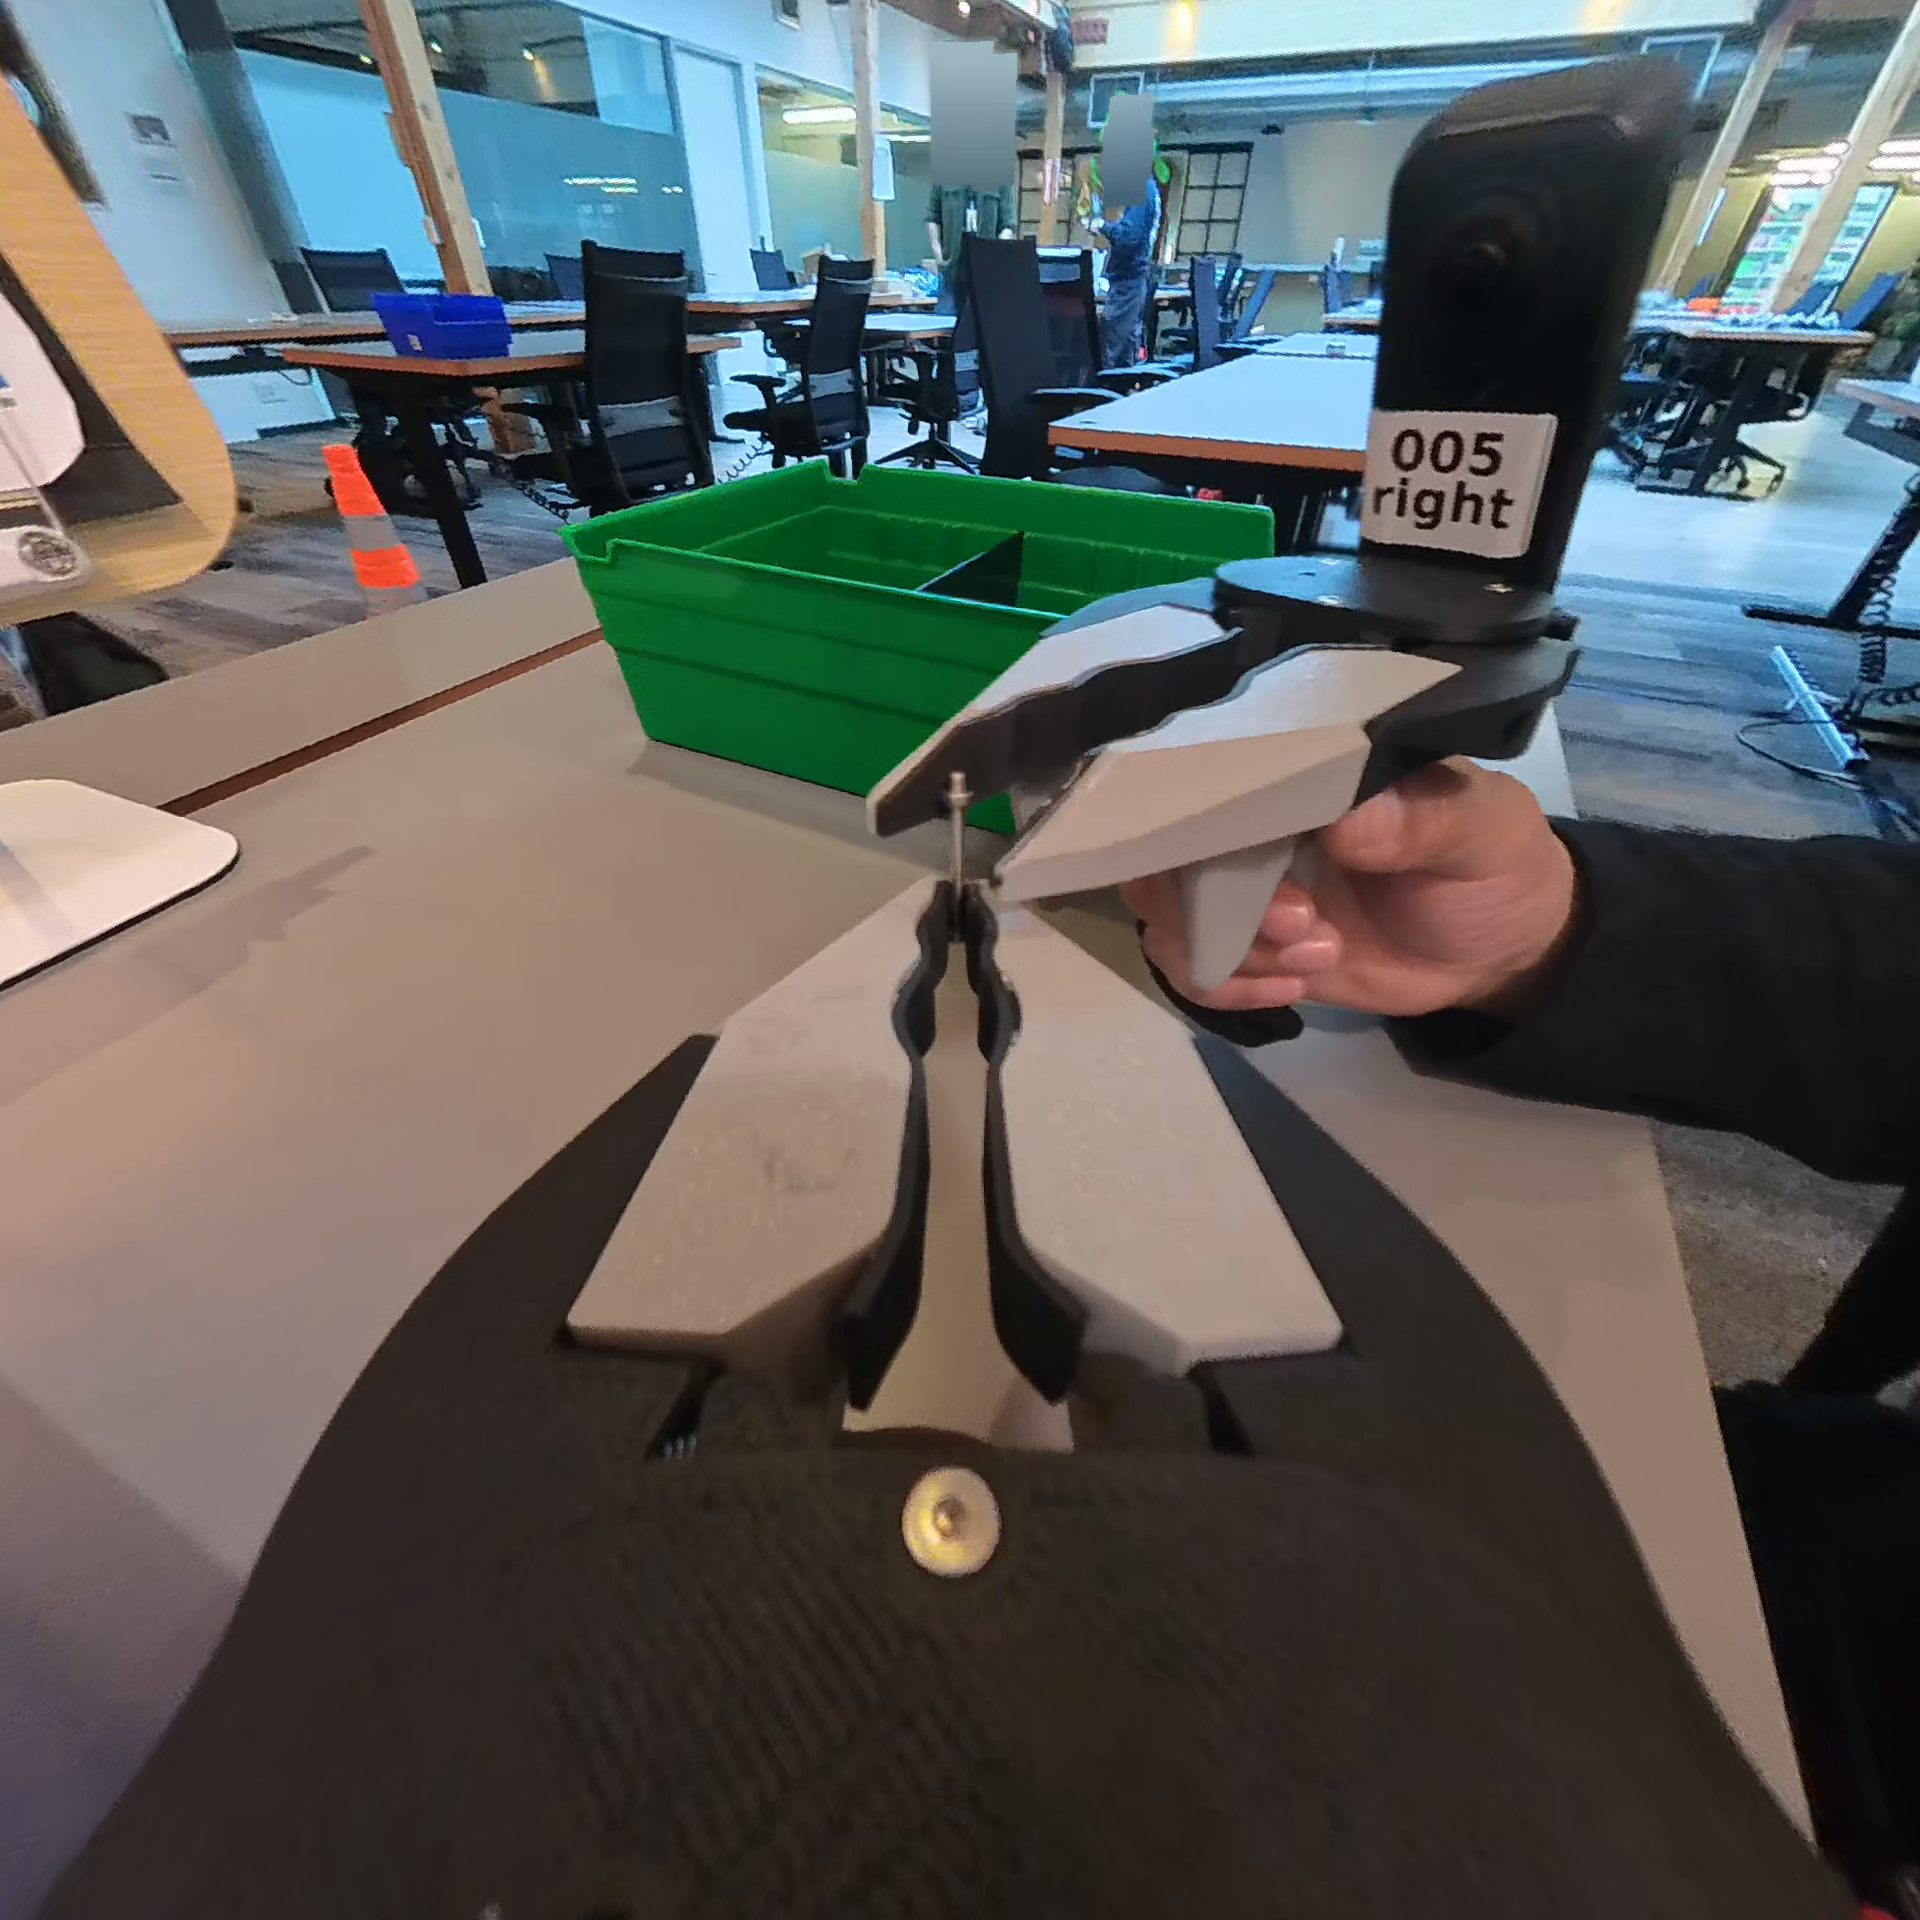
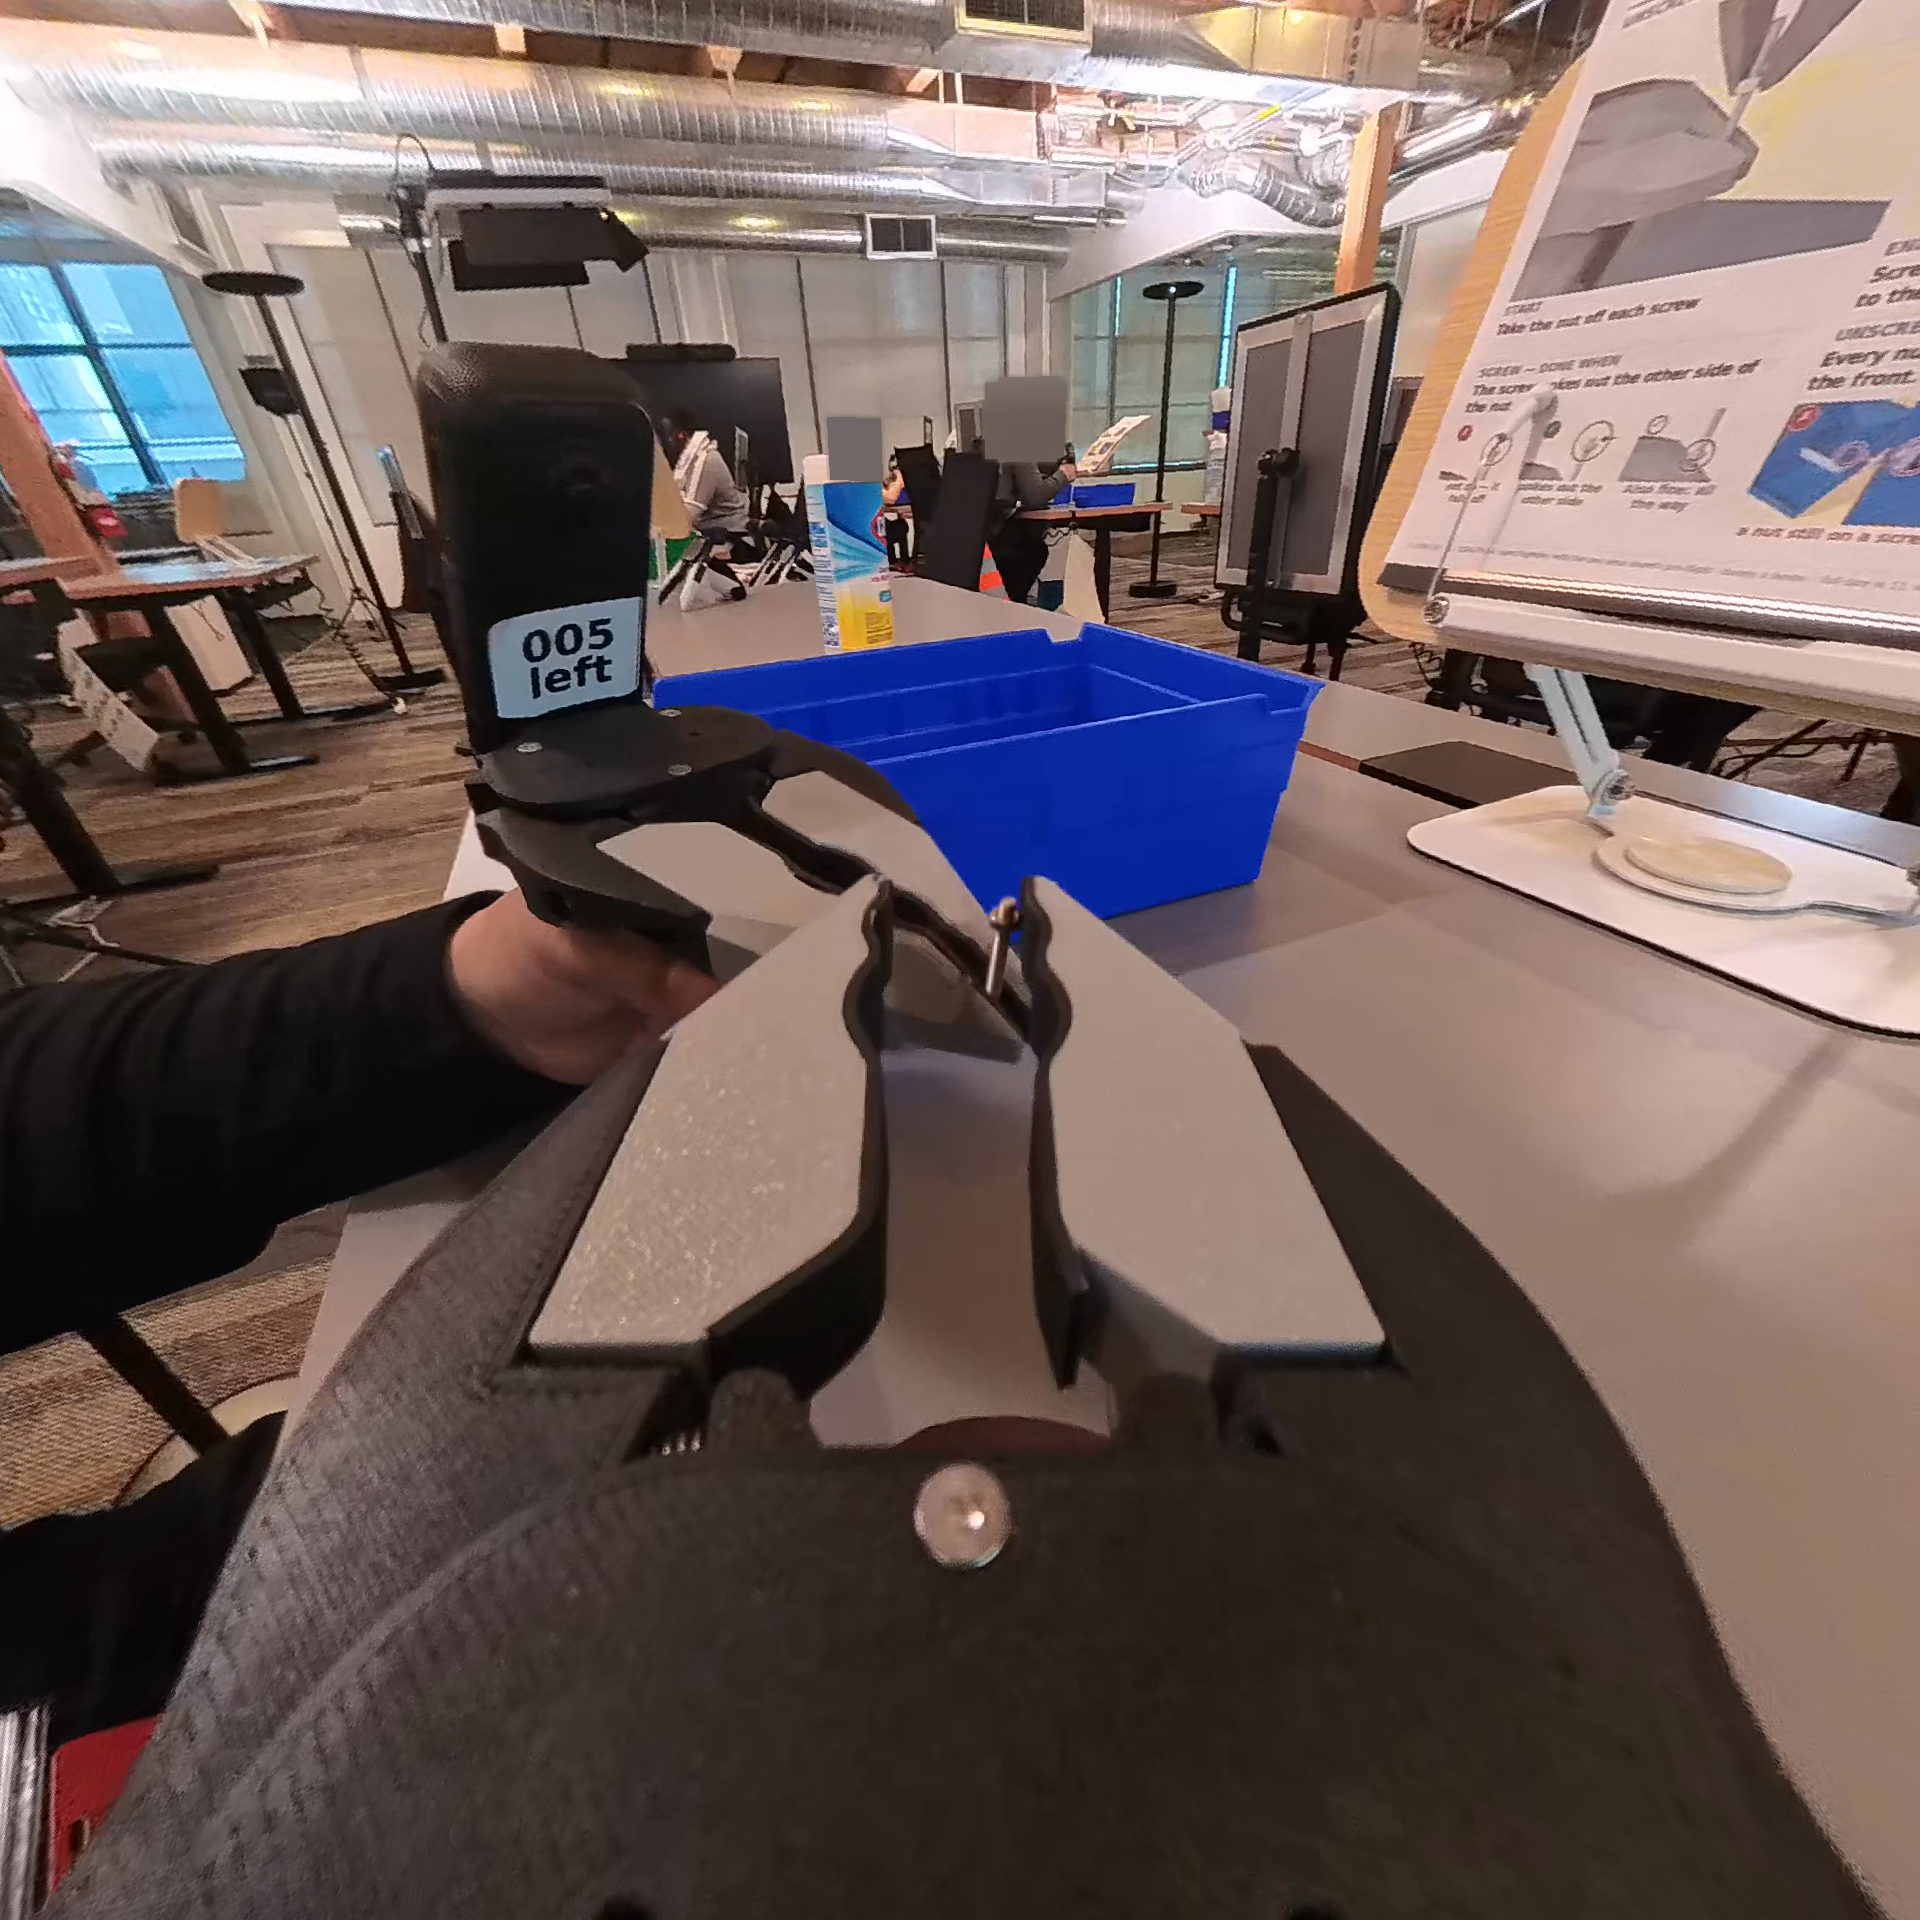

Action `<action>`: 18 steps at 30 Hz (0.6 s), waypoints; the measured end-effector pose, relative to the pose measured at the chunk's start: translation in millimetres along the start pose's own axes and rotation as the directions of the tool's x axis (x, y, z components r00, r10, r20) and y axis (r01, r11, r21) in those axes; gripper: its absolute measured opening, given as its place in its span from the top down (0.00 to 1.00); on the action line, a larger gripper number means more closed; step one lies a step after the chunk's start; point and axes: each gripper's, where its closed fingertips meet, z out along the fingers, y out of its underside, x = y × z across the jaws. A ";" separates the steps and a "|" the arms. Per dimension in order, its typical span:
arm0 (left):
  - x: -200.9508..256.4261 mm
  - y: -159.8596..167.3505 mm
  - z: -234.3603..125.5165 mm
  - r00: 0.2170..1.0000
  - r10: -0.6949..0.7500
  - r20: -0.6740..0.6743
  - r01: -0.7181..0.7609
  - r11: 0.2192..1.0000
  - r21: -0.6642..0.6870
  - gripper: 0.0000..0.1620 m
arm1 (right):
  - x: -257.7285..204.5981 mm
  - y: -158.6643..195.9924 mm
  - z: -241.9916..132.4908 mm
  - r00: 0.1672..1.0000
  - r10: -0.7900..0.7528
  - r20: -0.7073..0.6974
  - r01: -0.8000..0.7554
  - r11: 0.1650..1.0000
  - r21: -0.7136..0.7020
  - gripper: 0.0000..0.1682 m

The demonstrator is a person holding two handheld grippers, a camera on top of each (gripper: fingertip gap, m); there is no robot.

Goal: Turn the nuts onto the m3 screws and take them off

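- My left gripper is clenched on the lower end of a thin M3 screw, pinching it right at the fingertips.
- The screw stands nearly upright out of those tips, held in the air above the grey table, its long axis vertical and its free end topped by a small wider piece; I cannot tell whether that is the screw head or a nut.
- My right gripper comes in from the right and slightly above, its jaws parted and straddling the upper part of the screw. They are released, not gripping anything.
- From the right wrist view the screw sits just inside the right-hand finger, off-centre in the gap and tilted a little; the left-hand finger is clearly apart from it.
- My judgement: the next move hinges on centring the right jaws on the top of the screw before closing, since a squeeze now would push the screw sideways against the left grip.
- A green bin sits close behind the two grippers in the left view; a blue bin lies just beyond them in the right view. Neither blocks the approach.
- A stand holding an instruction sheet is off to one side, well apart from the work.
- The hand holding the right gripper is near the screw but not in the way.
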 end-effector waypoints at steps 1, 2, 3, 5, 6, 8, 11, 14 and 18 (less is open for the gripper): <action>2.4 0.6 0.8 1.000 0.008 -0.008 -0.008 1.000 -0.004 1.00 | -1.5 0.1 0.5 1.000 0.007 0.011 -0.007 1.000 0.002 0.87; 5.7 1.1 1.7 1.000 0.015 -0.023 -0.015 1.000 -0.008 1.00 | -3.5 -0.3 1.0 0.999 0.020 0.028 -0.020 1.000 0.006 0.87; 9.0 1.1 2.4 0.999 0.021 -0.036 -0.021 1.000 -0.009 1.00 | -5.6 -0.9 1.5 0.998 0.037 0.046 -0.037 0.999 0.012 0.86; 11.6 0.3 3.2 0.999 0.033 -0.042 -0.034 0.999 -0.005 1.00 | -4.6 -1.7 1.7 0.997 0.059 0.047 -0.060 0.998 0.017 0.84; 9.7 0.4 3.0 0.999 0.035 -0.031 -0.035 0.999 -0.006 1.00 | -1.0 -2.3 0.9 0.998 0.057 0.027 -0.057 0.998 0.020 0.83; 2.0 -0.2 1.5 1.000 0.021 0.004 -0.021 1.000 -0.001 1.00 | 5.2 -4.8 -2.5 0.998 0.056 -0.003 -0.056 0.998 0.033 0.84; -8.4 -5.0 -3.2 0.999 -0.032 0.035 0.031 0.999 0.034 1.00 | 9.2 -8.9 -6.9 0.997 0.078 -0.009 -0.078 0.995 0.055 0.85; -13.1 -8.3 -6.3 0.997 -0.058 0.046 0.055 0.997 0.058 1.00 | 6.8 -7.9 -6.5 0.997 0.072 0.002 -0.072 0.996 0.048 0.88; -5.8 -7.8 -4.0 0.999 -0.036 0.016 0.035 0.998 0.049 1.00 | -1.6 -5.8 -2.4 0.998 0.050 0.033 -0.051 0.998 0.035 0.89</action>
